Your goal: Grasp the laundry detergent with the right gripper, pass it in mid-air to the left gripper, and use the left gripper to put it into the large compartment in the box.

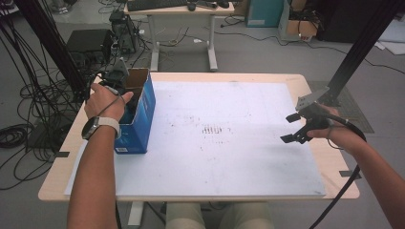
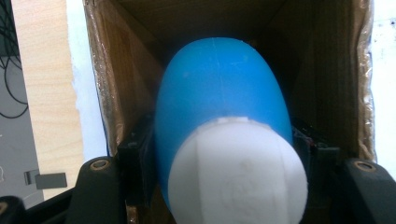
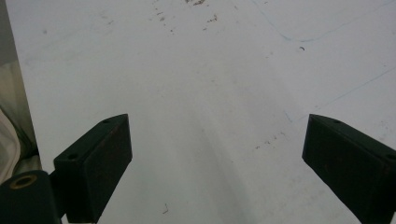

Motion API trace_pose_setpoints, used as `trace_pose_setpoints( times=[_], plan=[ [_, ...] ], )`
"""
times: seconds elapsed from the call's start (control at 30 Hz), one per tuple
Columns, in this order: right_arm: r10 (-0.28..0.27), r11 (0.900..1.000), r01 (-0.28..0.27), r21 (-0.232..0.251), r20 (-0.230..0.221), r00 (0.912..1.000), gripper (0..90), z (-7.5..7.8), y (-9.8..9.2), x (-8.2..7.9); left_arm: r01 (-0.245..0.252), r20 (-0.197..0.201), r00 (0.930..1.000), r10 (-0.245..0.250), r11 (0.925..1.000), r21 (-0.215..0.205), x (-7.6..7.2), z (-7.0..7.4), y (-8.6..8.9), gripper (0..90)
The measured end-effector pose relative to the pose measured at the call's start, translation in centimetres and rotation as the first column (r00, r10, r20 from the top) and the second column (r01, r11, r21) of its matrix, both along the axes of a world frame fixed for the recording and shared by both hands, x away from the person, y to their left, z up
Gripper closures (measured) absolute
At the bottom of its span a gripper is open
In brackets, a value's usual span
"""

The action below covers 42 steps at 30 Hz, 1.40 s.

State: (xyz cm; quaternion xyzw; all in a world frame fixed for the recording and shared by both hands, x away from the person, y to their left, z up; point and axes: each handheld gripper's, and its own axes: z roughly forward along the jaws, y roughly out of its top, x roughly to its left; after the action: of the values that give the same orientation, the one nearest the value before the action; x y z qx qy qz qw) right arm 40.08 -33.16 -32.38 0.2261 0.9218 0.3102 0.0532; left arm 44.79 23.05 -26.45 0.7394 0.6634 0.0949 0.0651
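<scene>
A blue bottle [image 2: 219, 88] with a white cap [image 2: 238, 172] sits between the jaws of my left gripper [image 2: 224, 149], which is shut on its sides just behind the cap. The bottle points into an open blue cardboard box [image 1: 143, 109] with brown inner walls [image 2: 116, 79]. In the high view the box stands at the table's left, and the left hand [image 1: 102, 102] holds that gripper down into its open top. My right gripper [image 1: 292, 128] hovers over the white sheet at the right, open, and its jaws [image 3: 217, 158] have nothing between them.
A white sheet [image 1: 224, 143] covers most of the wooden table [image 1: 57, 181]. Cables and black equipment [image 1: 90, 43] lie on the floor at the left. Another desk [image 1: 181, 9] stands behind. A black frame post [image 1: 358, 52] rises at the right.
</scene>
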Motion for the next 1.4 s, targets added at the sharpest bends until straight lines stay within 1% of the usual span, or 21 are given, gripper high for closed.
trace_pose_setpoints(
  times=[0.03,0.07,0.1,0.23,0.27,0.63,0.67,0.73,0.83,0.9,0.93,0.97,1.03,1.07,1.1,1.17,1.2,1.27,1.3,1.33,1.4],
  plan=[
    [-0.003,1.000,0.003,0.006,0.000,1.0000,8.3,-0.05,0.03,-0.02,-0.002,0.003,1.0000,0.002,1.0000,-0.001,-0.01,-0.02,-0.02,37.0],
    [0.003,1.000,-0.003,-0.014,-0.003,1.0000,8.3,0.09,-0.03,0.01,-0.003,0.001,1.0000,0.003,1.0000,-0.002,0.00,0.00,-0.03,37.0],
    [0.004,1.000,-0.004,-0.010,-0.001,1.0000,8.3,0.06,-0.02,0.01,-0.007,0.007,0.9999,0.007,1.0000,-0.003,-0.02,-0.05,-0.06,37.0],
    [0.002,1.000,-0.002,-0.009,-0.004,1.0000,8.3,0.05,-0.02,-0.01,-0.002,0.005,1.0000,0.002,1.0000,-0.001,-0.03,-0.02,0.00,37.0],
    [-0.005,1.000,0.005,0.012,-0.001,1.0000,8.3,-0.11,0.02,-0.05,-0.002,0.005,1.0000,0.002,1.0000,-0.005,-0.03,-0.02,0.00,37.0],
    [-0.007,1.000,0.007,0.013,-0.003,1.0000,8.3,-0.21,-0.08,-0.09,-0.002,0.007,1.0000,0.002,1.0000,-0.001,-0.03,-0.05,-0.01,36.9],
    [-0.005,1.000,0.005,0.006,-0.003,1.0000,8.3,-0.20,-0.10,-0.07,0.001,0.001,1.0000,-0.001,1.0000,-0.002,-0.02,0.00,-0.01,36.9],
    [-0.006,1.000,0.006,0.012,-0.003,1.0000,8.3,-0.28,-0.08,-0.09,-0.004,0.007,1.0000,0.004,1.0000,-0.002,-0.01,-0.06,-0.03,36.9],
    [-0.005,1.000,0.005,0.013,-0.004,1.0000,8.3,-0.34,-0.07,-0.09,0.007,0.001,1.0000,-0.007,1.0000,-0.001,0.02,0.00,0.12,36.9],
    [-0.005,1.000,0.005,0.013,-0.004,1.0000,8.3,-0.37,-0.06,-0.10,0.000,-0.001,1.0000,0.000,1.0000,-0.006,0.02,0.01,0.09,36.9],
    [-0.002,1.000,0.002,0.008,-0.005,1.0000,8.3,-0.35,-0.06,-0.09,0.002,0.001,1.0000,-0.002,1.0000,-0.004,0.02,0.00,0.13,36.9],
    [0.004,1.000,-0.004,-0.014,-0.011,0.9999,8.3,-0.20,-0.10,-0.07,-0.004,0.005,1.0000,0.004,1.0000,-0.007,0.00,-0.02,0.11,36.9],
    [0.001,1.000,-0.001,-0.010,-0.010,0.9999,8.3,-0.27,-0.10,-0.09,-0.003,0.013,0.9999,0.003,1.0000,-0.008,-0.04,-0.08,0.16,36.9],
    [0.010,1.000,-0.010,-0.008,-0.004,0.9999,8.3,-0.31,-0.09,-0.02,-0.003,0.014,0.9999,0.003,1.0000,-0.009,-0.07,-0.08,0.18,36.8],
    [0.035,0.999,-0.035,-0.001,0.015,0.9993,8.3,-0.40,-0.12,0.20,-0.004,0.014,0.9999,0.004,0.9999,-0.014,-0.09,-0.06,0.21,36.8],
    [0.036,0.999,-0.036,0.000,0.018,0.9992,8.3,-0.41,-0.12,0.22,0.004,0.015,0.9999,-0.003,0.9999,-0.010,-0.11,-0.05,0.32,36.8],
    [0.035,0.999,-0.035,0.007,0.020,0.9992,8.3,-0.45,-0.11,0.22,0.000,0.017,0.9999,0.000,0.9998,-0.019,-0.12,-0.08,0.34,36.5],
    [0.041,0.999,-0.040,-0.002,0.018,0.9990,8.3,-0.45,-0.05,0.24,-0.007,0.016,0.9998,0.008,0.9995,-0.031,-0.08,-0.18,0.35,31.0],
    [0.034,0.999,-0.034,0.003,0.015,0.9993,8.3,-0.48,-0.01,0.17,-0.007,0.013,0.9999,0.007,0.9995,-0.032,-0.06,-0.19,0.32,29.3],
    [0.032,0.999,-0.033,0.021,0.021,0.9993,8.3,-0.62,0.05,0.15,-0.007,0.016,0.9998,0.008,0.9995,-0.032,-0.06,-0.21,0.30,29.0],
    [0.030,0.999,-0.030,0.020,0.020,0.9994,8.3,-0.61,0.04,0.11,-0.007,0.009,0.9999,0.008,0.9995,-0.032,0.01,-0.20,0.25,27.8]
  ],
)
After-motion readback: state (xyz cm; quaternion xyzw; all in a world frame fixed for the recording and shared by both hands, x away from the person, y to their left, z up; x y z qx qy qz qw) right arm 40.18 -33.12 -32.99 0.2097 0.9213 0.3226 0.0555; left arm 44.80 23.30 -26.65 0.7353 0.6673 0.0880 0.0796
